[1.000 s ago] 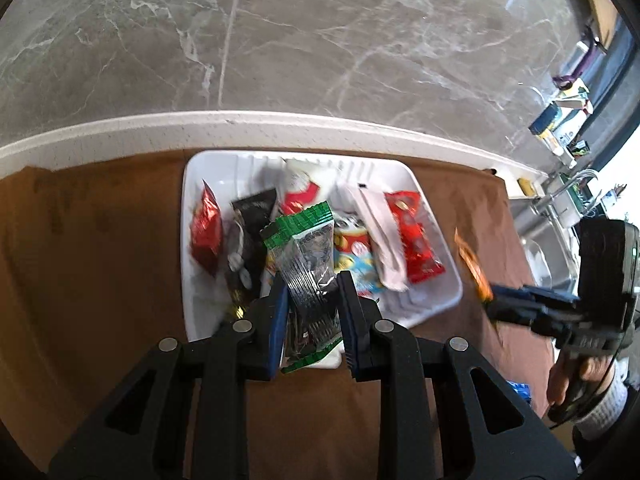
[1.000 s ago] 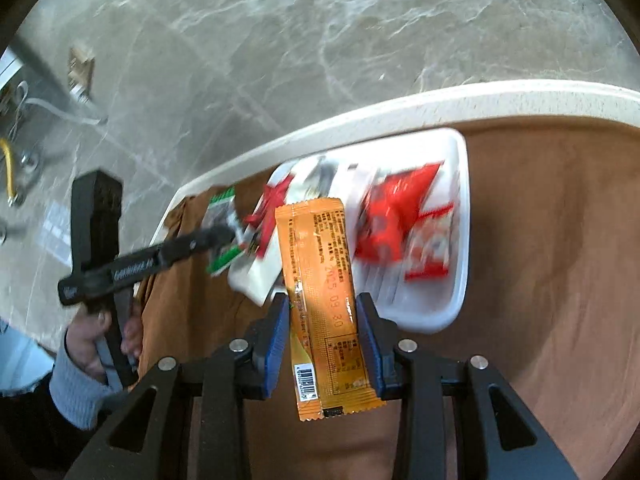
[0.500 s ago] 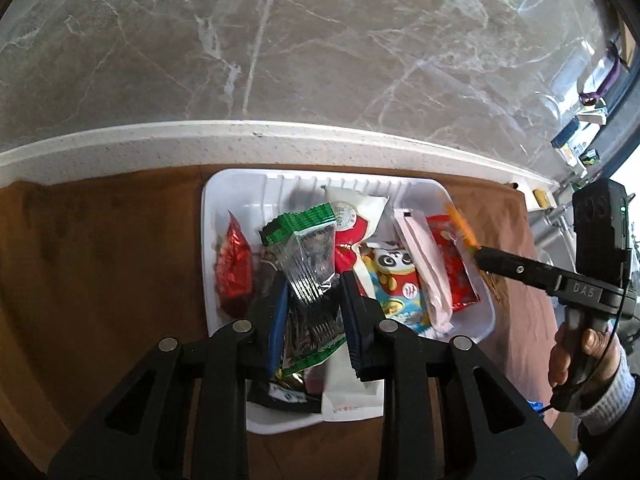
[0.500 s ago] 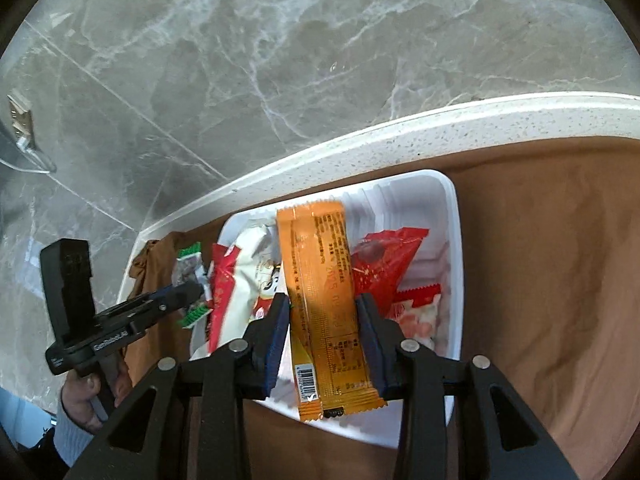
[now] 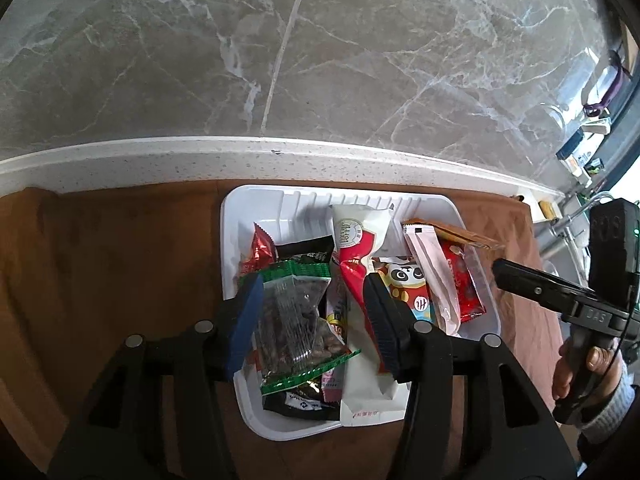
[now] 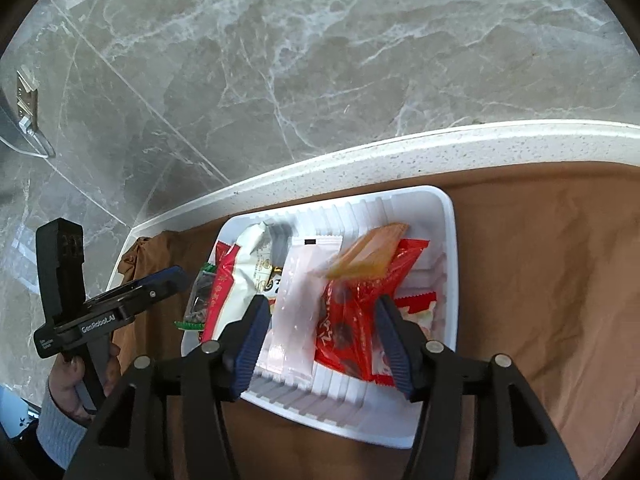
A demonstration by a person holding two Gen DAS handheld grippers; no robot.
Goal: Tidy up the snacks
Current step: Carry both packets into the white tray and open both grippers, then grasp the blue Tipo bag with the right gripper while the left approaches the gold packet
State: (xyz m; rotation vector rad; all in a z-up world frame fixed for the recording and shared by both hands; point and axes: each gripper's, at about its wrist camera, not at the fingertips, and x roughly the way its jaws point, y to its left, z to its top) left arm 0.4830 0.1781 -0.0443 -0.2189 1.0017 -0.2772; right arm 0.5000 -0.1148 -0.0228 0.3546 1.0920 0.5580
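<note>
A white ribbed tray point(image 5: 256, 208) point(image 6: 448, 216) on a brown cloth holds several snack packets. My left gripper point(image 5: 314, 320) is open over the tray's near left end; the green-edged clear packet of seeds point(image 5: 298, 320) lies loose between its jaws on the pile. My right gripper point(image 6: 320, 344) is open over the tray's near right part. The orange packet point(image 6: 370, 256) is blurred, falling onto a red packet point(image 6: 360, 320); it also shows in the left wrist view point(image 5: 452, 232). A white packet point(image 6: 300, 296) lies beside it.
The brown cloth point(image 5: 120, 264) covers the counter around the tray. A white speckled ledge point(image 5: 280, 160) and a grey marble wall point(image 5: 320, 60) stand behind. A sink and tap point(image 5: 576, 212) lie far right. Each view shows the other hand-held gripper point(image 5: 560, 300) point(image 6: 112, 312).
Both grippers opened over the tray. The green-edged packet dropped from the left jaws onto the pile. The orange packet left the right jaws and is falling into the tray.
</note>
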